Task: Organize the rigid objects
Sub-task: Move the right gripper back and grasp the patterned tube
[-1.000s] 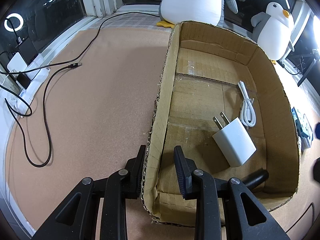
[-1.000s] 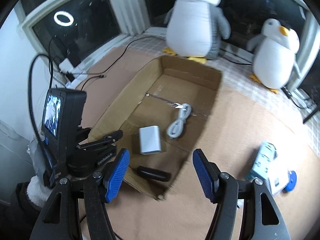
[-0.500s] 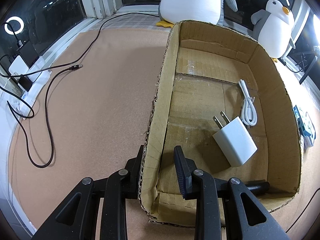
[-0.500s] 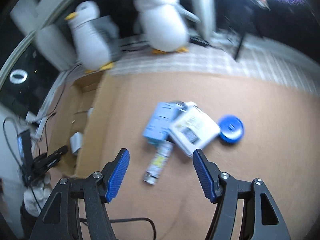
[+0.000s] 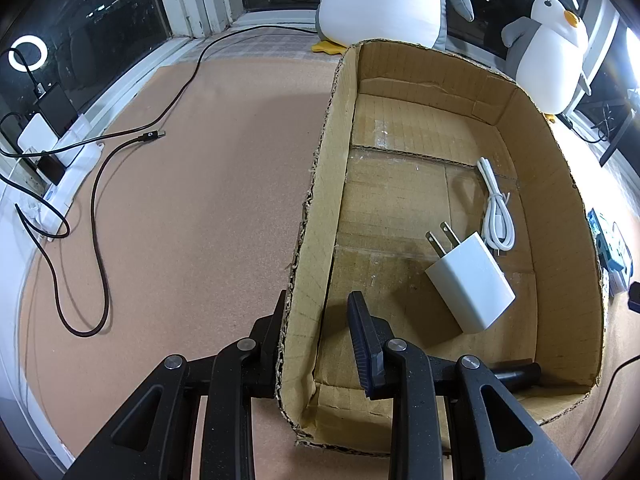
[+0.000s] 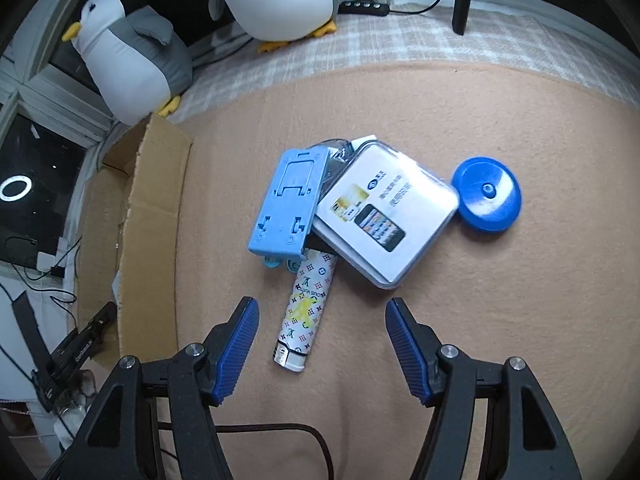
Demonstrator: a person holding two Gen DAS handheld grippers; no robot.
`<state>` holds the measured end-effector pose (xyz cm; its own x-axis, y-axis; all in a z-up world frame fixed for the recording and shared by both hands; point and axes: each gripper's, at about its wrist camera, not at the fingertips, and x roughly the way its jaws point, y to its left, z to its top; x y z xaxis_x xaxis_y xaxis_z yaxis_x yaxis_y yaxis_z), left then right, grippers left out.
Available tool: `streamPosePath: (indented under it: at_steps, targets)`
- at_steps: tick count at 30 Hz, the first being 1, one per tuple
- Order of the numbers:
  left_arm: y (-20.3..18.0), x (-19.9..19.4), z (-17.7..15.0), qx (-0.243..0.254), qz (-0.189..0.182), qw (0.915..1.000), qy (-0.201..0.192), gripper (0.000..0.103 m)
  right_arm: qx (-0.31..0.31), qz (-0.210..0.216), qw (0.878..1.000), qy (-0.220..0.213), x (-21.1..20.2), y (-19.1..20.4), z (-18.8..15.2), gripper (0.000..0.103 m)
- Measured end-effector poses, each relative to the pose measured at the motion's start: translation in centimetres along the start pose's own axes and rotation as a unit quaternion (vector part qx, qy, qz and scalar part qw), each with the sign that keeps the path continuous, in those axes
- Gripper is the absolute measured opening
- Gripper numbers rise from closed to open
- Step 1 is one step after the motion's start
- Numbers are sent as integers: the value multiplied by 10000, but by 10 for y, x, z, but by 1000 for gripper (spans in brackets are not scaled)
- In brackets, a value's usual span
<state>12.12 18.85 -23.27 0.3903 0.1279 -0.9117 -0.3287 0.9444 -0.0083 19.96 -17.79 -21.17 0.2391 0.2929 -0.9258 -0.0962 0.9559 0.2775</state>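
My left gripper [image 5: 320, 332] straddles the near left wall of the cardboard box [image 5: 320, 208], one finger outside and one inside; how firmly it grips is unclear. In the box lie a white charger [image 5: 472, 284], a coiled white cable [image 5: 496, 216] and a black object [image 5: 516, 372]. My right gripper [image 6: 320, 340] is open and empty above a patterned white cylinder [image 6: 306, 312]. Beyond it lie a blue phone stand [image 6: 288, 208], a clear-cased white pack [image 6: 384, 212] and a blue round disc [image 6: 486, 194]. The box also shows at the left of the right wrist view [image 6: 152, 216].
Two plush penguins [image 5: 384, 0] [image 5: 548, 48] stand behind the box. Black cables [image 5: 100, 184] and a power strip [image 5: 60, 160] lie on the mat at the left by the window. A dark cable [image 6: 280, 432] runs under my right gripper.
My right gripper swung from above the box to the right and now hovers over the pile of loose objects. My left gripper has stayed on the box wall.
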Motion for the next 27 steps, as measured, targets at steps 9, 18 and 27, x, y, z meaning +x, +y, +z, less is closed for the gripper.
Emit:
streamPosePath:
  at_steps: [9, 18, 27]
  targets:
    - [3, 1, 0, -24, -63, 10000, -5, 29, -55, -370, 9991, 186, 21, 22, 7, 47]
    - [6, 1, -1, -67, -134, 9999, -19, 29, -382, -948, 9942, 342, 40, 42, 13, 25]
    - [7, 1, -1, -85, -173, 9998, -31, 29, -614, -994, 9924, 376, 44, 52, 11, 22]
